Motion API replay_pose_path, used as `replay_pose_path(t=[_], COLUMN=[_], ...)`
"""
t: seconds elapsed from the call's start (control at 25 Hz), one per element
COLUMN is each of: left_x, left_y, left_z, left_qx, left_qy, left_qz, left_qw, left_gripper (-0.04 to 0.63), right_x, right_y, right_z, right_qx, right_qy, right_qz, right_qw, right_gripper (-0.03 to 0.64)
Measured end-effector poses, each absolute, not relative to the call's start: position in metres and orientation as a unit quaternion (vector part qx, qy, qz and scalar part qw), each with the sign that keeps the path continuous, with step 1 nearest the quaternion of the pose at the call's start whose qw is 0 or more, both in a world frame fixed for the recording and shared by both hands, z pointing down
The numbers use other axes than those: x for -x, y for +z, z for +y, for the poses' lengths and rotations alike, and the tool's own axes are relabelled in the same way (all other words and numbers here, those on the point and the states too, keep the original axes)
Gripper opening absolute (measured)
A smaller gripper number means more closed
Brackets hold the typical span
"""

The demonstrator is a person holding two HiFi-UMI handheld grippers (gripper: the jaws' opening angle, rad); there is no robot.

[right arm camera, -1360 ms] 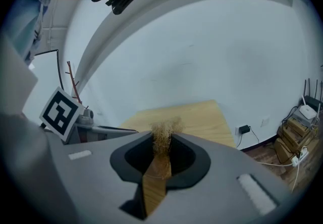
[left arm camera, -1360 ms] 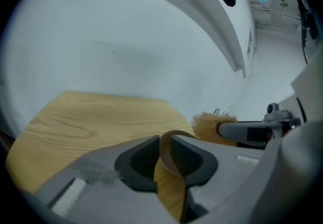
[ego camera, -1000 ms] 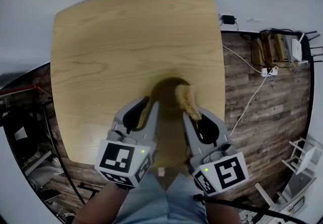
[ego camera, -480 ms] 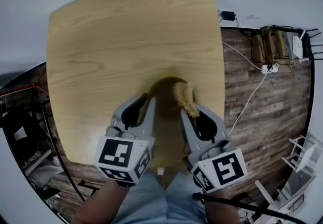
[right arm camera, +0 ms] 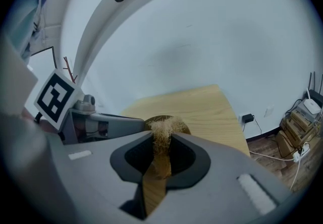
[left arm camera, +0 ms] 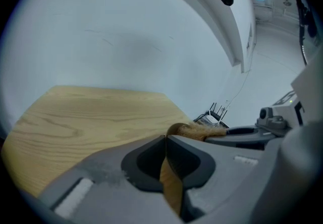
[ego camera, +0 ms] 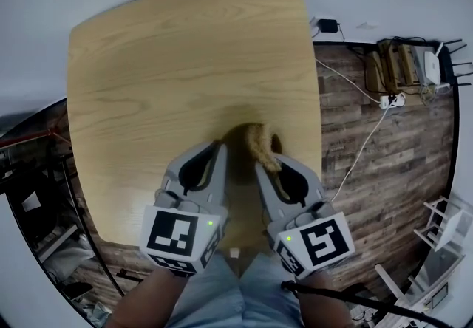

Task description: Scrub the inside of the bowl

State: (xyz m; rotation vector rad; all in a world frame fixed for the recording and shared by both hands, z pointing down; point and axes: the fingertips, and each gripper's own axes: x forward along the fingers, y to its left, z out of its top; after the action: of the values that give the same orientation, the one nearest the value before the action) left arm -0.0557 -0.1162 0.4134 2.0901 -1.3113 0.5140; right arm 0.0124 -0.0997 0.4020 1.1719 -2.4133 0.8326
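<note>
Bowl rim [ego camera: 233, 131] in left tool [ego camera: 219, 148], scrubber [ego camera: 258, 142] in right tool [ego camera: 270, 164].

Head view: the dark brown round bowl [ego camera: 238, 134] shows only as a sliver beyond the fingertips. The rest sits under the left gripper [ego camera: 219, 147] and right gripper [ego camera: 269, 162], and no view shows its inside. The tan fibrous scrubber [ego camera: 259, 142] has its near end buried between the right gripper's fingers [right arm camera: 212, 162], so scrubber-to-bowl contact can't be read.
</note>
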Motion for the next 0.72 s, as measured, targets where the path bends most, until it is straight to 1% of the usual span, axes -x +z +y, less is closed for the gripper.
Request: replay_pose_path(t=[0.24,0.44,0.6,0.72], left_x=[0.038,0.038,0.043,0.047], left_y=[0.404,0.403,0.404,0.406], left_z=[-0.121,-0.125,-0.125,-0.127], left_qx=[-0.812,-0.819,-0.819,-0.817], left_qy=[0.209,0.207,0.215,0.219], left_qz=[-0.47,-0.46,-0.458,-0.461], left_qw=[0.277,0.274,0.27,0.27], left_gripper=[0.031,0.029,0.029,0.029], right_x=[0.005,0.023,0.033,0.039], right_y=[0.409,0.418,0.42,0.42], right_z=[-0.107,-0.097,-0.083,-0.07], right_qx=[-0.375,-0.324,-0.277,-0.249], right_qy=[0.284,0.295,0.312,0.332], right_qz=[-0.859,-0.866,-0.872,-0.875], right_qw=[0.202,0.243,0.256,0.249], right_gripper=[0.06,0.058,0.058,0.057])
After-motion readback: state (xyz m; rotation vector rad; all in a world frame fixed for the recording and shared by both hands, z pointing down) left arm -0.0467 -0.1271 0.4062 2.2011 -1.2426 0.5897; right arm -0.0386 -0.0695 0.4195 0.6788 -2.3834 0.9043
